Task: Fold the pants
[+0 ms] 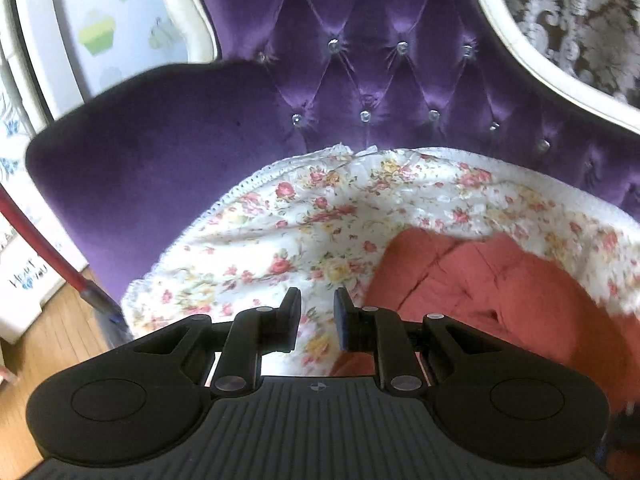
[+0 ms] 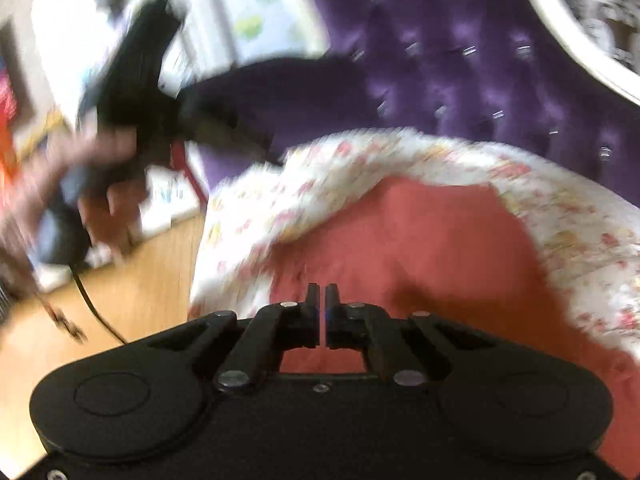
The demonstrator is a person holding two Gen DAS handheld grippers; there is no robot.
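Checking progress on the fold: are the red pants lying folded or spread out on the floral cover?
Cannot tell. The red pants lie bunched on the floral cover, one seam or crease showing, but their near part is hidden and the right view is blurred.

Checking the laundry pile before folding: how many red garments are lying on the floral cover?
1: the red pants lie on the floral cover, ahead of the right gripper. More could be hidden beyond the frame.

A home living room is indicated. A tufted purple velvet sofa point(image 1: 380, 72) with a floral cover point(image 1: 304, 232) is seen on a wooden floor point(image 1: 60, 344).
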